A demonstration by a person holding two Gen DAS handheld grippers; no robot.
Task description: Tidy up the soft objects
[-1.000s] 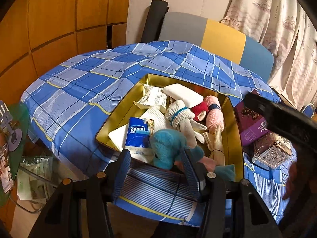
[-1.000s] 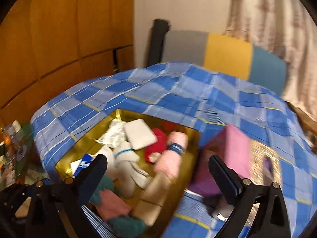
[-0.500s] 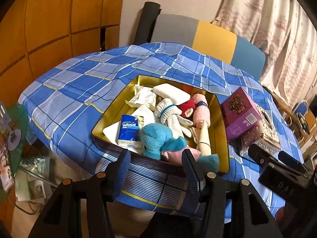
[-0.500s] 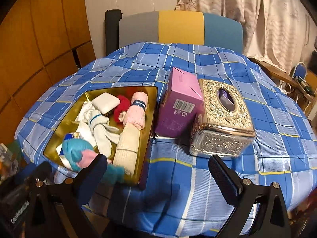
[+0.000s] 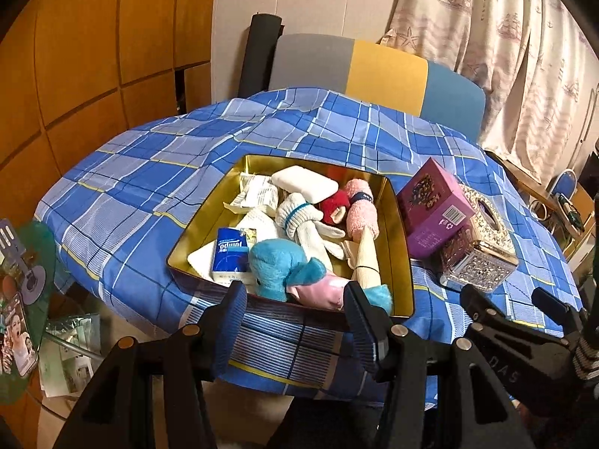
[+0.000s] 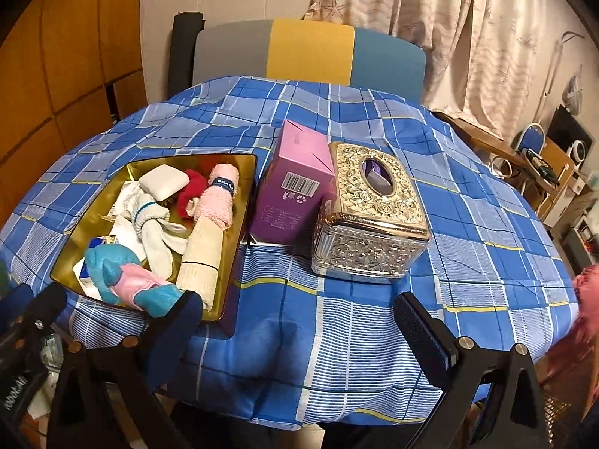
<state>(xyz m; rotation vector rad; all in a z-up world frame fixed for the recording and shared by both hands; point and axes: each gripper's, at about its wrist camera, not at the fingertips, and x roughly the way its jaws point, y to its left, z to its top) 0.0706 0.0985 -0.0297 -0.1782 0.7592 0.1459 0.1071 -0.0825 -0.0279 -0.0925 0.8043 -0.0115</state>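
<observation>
A gold tin tray (image 5: 398, 224) (image 6: 245, 202) on the blue checked table holds several soft things: a blue and pink plush toy (image 5: 279, 267) (image 6: 112, 265), white socks (image 5: 303, 220) (image 6: 149, 220), a pink rolled towel (image 5: 361, 211) (image 6: 221, 196), a red plush (image 5: 335, 204) (image 6: 191, 187), a cream roll (image 5: 365, 258) (image 6: 204, 250) and a tissue pack (image 5: 228, 258). My left gripper (image 5: 295, 323) is open and empty, just short of the tray's near edge. My right gripper (image 6: 299, 333) is open wide and empty, at the table's near edge, right of the tray.
A purple box (image 5: 434, 207) (image 6: 295, 187) and an ornate gold tissue box (image 5: 479, 247) (image 6: 370, 209) stand right of the tray. A chair (image 6: 310, 52) is behind the table. Wooden wall panels (image 5: 93, 56) are on the left, curtains (image 6: 449, 18) at the back right.
Both grippers have pulled back from over the tray toward the near edge of the table. The right gripper swung right and now faces the boxes. Both stayed open.
</observation>
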